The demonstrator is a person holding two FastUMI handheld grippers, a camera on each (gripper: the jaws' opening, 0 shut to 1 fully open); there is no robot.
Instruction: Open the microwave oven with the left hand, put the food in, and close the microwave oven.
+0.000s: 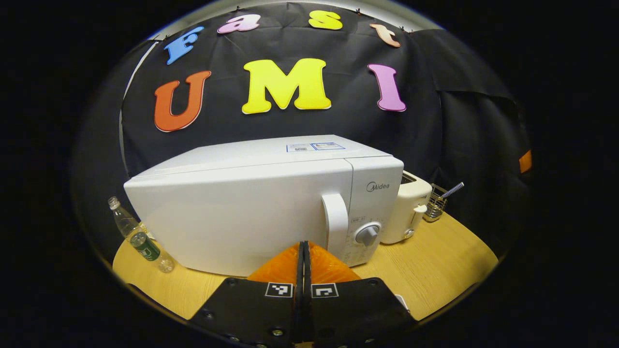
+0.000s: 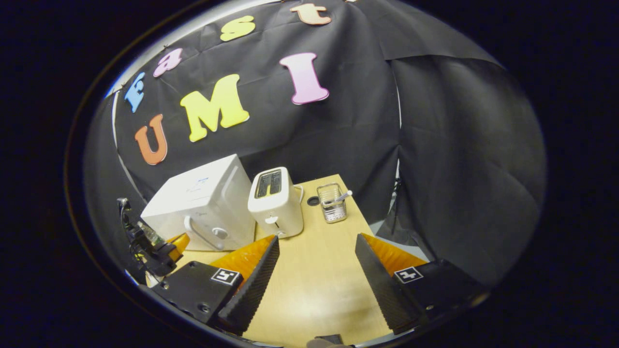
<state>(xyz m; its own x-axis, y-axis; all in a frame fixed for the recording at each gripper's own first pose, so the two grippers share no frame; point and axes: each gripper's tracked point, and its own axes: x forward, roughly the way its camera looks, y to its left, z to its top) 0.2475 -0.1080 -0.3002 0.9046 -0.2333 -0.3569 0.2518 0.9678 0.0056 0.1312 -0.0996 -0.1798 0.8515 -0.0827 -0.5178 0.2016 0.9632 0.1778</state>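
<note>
On the left of the left gripper view, two bottles are standing at the bench edge: a clear one (image 1: 122, 218) behind and a green-labelled one (image 1: 147, 247) in front, both just beside the microwave's left end and out of the door's way. The microwave (image 1: 251, 212) is sitting in the middle of the bench (image 1: 435, 261) with its door shut, its upright handle (image 1: 336, 217) and round dial (image 1: 367, 235) facing forward on the right side of its front, which I judge is why the left gripper (image 1: 303, 253) is pointing that way: its fingers are pressing together with nothing between them, near the door and just left of the handle but not touching it. To open the door, the fingers would seem to need to hook behind that handle. Right of the microwave a toaster (image 1: 408, 210) is standing close against it, then a wire basket (image 1: 435, 205) holding a utensil. The right gripper view is looking from higher and farther right, so it is showing the toaster's top slots, a small dark ring (image 2: 313, 200) on the bench beside the basket (image 2: 332, 203), and the left gripper (image 2: 159, 253) seen from outside, near the microwave (image 2: 203, 208). The right gripper (image 2: 316, 258) is hanging over bare bench with its fingers spread wide and holding nothing. I cannot make out the food anywhere.
</note>
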